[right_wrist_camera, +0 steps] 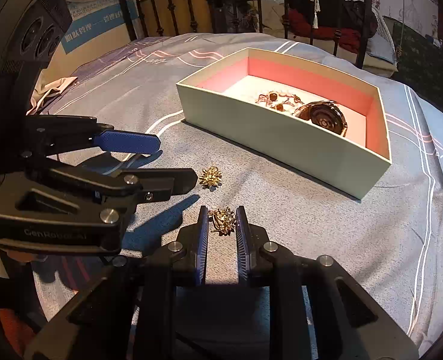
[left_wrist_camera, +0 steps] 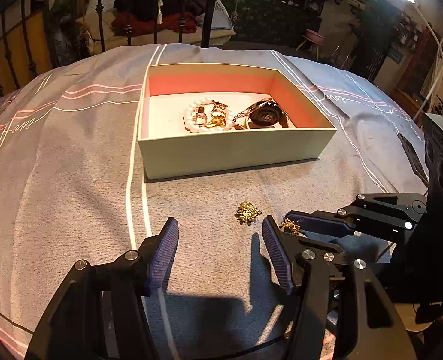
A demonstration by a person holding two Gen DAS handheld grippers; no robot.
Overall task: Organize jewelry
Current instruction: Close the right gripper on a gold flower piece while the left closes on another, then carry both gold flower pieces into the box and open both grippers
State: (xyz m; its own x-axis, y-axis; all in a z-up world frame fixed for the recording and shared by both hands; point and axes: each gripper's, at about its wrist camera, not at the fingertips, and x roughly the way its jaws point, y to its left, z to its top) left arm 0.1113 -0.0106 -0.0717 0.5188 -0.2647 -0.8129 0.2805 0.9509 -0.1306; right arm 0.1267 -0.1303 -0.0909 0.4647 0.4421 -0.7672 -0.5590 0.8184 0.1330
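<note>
Between your right gripper's (right_wrist_camera: 221, 225) narrowed blue pads sits a small gold flower brooch (right_wrist_camera: 222, 221), light, spiky, delicate; your left gripper (left_wrist_camera: 219, 250) gapes empty.

tool (right_wrist_camera: 221, 225): black frame | blue ribbed pads (right_wrist_camera: 241, 240) | silver screws (right_wrist_camera: 174, 246)

The box (left_wrist_camera: 236, 150) looks like matt card, pale outside and pink-lined within, resting on a soft woven bedspread (left_wrist_camera: 71, 165) with a slightly rough nap. Inside the box lie glossy pearl-like beads (left_wrist_camera: 191, 120) and a shiny dark watch (left_wrist_camera: 266, 114). Just before the box, two gold flower pieces (right_wrist_camera: 210, 177) (right_wrist_camera: 223, 220) glint like polished metal beside ribbed blue rubbery fingers (right_wrist_camera: 203, 240) on matt black plastic.
</note>
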